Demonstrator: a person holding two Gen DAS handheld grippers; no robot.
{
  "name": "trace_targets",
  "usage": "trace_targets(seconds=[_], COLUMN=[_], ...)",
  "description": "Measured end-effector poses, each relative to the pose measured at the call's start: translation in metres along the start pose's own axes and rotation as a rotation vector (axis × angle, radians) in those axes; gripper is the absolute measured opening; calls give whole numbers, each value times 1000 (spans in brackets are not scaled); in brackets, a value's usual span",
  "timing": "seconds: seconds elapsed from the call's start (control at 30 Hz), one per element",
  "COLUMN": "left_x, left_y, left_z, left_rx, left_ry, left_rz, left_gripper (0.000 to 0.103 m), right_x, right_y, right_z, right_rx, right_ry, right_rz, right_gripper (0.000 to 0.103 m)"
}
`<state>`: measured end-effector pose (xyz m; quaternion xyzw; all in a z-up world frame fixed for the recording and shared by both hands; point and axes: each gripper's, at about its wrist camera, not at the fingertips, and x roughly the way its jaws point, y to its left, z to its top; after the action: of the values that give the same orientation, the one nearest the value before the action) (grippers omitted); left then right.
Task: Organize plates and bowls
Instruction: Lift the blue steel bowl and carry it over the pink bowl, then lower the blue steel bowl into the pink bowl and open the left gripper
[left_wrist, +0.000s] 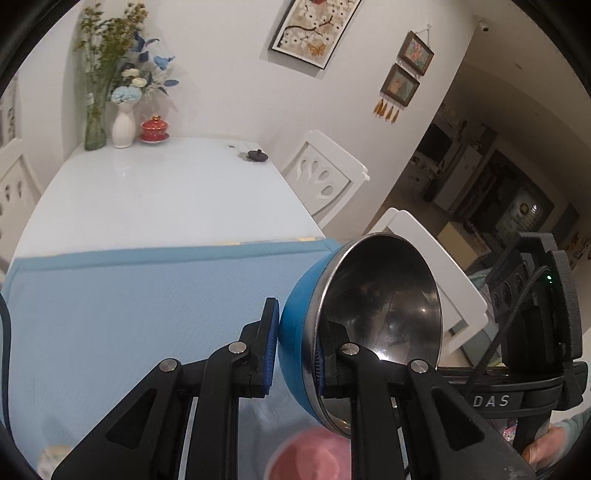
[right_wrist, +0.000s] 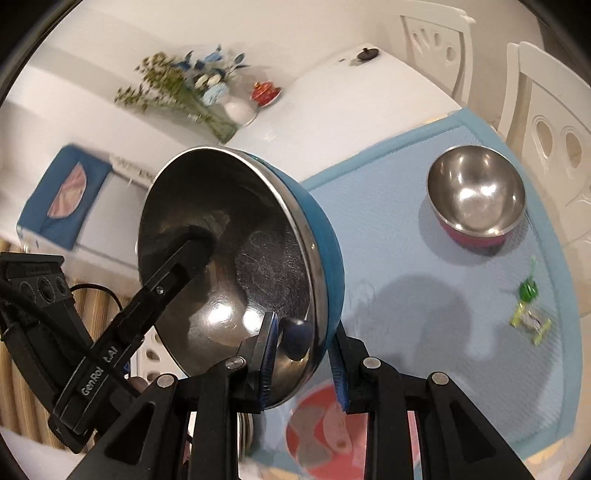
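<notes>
A blue bowl with a steel inside (left_wrist: 376, 314) is held on edge in the air above the light blue mat (left_wrist: 129, 314). My left gripper (left_wrist: 295, 350) is shut on its rim, one finger inside and one outside. My right gripper (right_wrist: 303, 354) grips the opposite rim of the same blue bowl (right_wrist: 236, 258). A red bowl with a steel inside (right_wrist: 476, 199) stands upright on the mat (right_wrist: 461, 332) at the right. A pink plate or bowl (right_wrist: 325, 428) lies blurred below the grippers; it also shows in the left wrist view (left_wrist: 310, 458).
Wrapped candies (right_wrist: 528, 310) lie on the mat near its right edge. Flower vases (left_wrist: 110, 122), a red lidded cup (left_wrist: 155, 129) and a small black object (left_wrist: 256, 155) stand at the far end of the white table (left_wrist: 166, 192). White chairs (left_wrist: 328, 177) flank the table.
</notes>
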<state>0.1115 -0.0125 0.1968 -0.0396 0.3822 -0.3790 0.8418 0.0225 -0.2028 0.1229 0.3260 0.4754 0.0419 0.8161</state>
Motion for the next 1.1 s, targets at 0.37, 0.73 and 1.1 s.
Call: trace_targets(seconds=[0.37,0.73,1.1], left_x=[-18,-6,2], left_y=[-16,-11,-15], left_z=[-82,-146,-157], left_rx=[-26,-126,-109], left_ry=[110,234,267], left_rz=[54,45,75], left_gripper=[14,14,14], right_x=[2,36,43], right_y=[-10,-38,-39], right_z=[-65,-109,-109], right_rx=[-50,1,17], right_ry=[160,307,318], right_rz=[-54,-126,-143], right_gripper=[26,26,26])
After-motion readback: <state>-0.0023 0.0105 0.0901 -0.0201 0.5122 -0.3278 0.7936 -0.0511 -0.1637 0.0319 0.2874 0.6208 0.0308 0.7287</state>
